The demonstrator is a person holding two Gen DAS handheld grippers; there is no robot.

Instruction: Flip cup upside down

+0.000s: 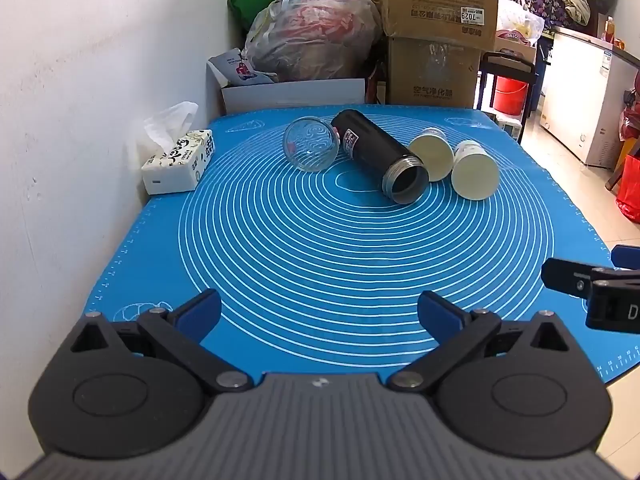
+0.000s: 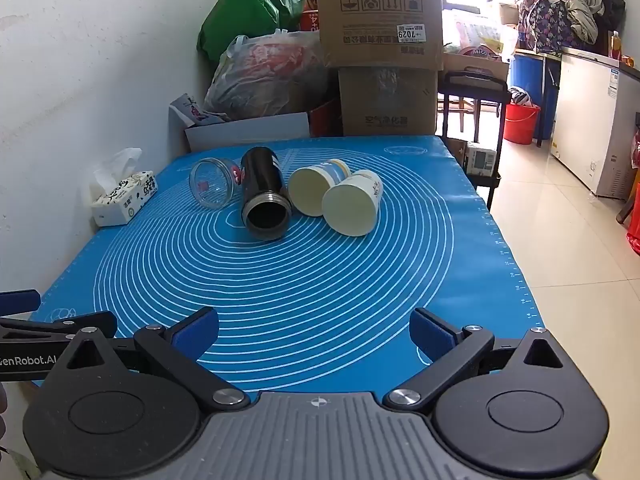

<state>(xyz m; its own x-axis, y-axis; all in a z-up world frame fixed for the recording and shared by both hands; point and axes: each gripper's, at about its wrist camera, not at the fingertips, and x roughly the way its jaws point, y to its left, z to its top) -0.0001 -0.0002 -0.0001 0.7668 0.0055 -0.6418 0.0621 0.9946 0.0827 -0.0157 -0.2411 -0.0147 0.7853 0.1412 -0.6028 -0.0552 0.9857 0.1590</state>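
Observation:
Several cups lie on their sides at the far part of a blue mat (image 1: 320, 264), mouths toward me: a clear glass cup (image 1: 311, 143) (image 2: 212, 189), a black thermos cup (image 1: 380, 156) (image 2: 262, 196), and two white paper cups (image 1: 431, 152) (image 1: 476, 170) (image 2: 316, 190) (image 2: 352, 202). My left gripper (image 1: 319, 312) is open and empty above the mat's near edge. My right gripper (image 2: 314, 330) is open and empty, also at the near edge, well short of the cups. Part of the right gripper shows at the right edge of the left wrist view (image 1: 592, 284).
A tissue box (image 1: 178, 162) (image 2: 124, 198) sits at the mat's left by the white wall. Cardboard boxes (image 1: 436, 36) (image 2: 380, 52), plastic bags (image 1: 312, 40) and a white box stand behind the table. The table's right edge drops to a tiled floor (image 2: 568, 260).

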